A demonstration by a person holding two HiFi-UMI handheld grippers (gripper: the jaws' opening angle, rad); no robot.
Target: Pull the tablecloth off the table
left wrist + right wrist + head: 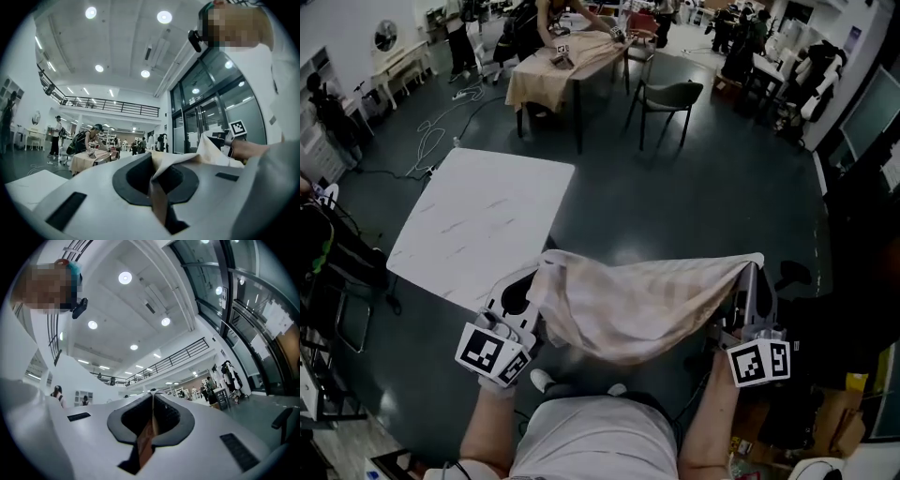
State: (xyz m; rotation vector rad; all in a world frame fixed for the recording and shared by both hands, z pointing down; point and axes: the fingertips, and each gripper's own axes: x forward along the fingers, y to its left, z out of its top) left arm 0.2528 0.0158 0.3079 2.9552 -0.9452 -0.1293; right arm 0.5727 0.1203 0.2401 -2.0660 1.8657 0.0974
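notably, the tablecloth hangs clear of the table, slung as a sagging sheet between both tools, near the person's body. left gripper: jaws pressed together on one corner, with a fold of fabric pinched between the dark pads. right gripper: jaws likewise clamped on the opposite corner, with a thin strip of cloth showing in the slit. holding two corners well apart probably serves to keep the sheet spread and off the dark floor. cloth: soft, thin and beige with faint checks, draping in loose folds. table: square and rigid, its white top marked with pale marble-like streaks; it is bare and stands to the left and farther off. the pull is judged essentially complete.
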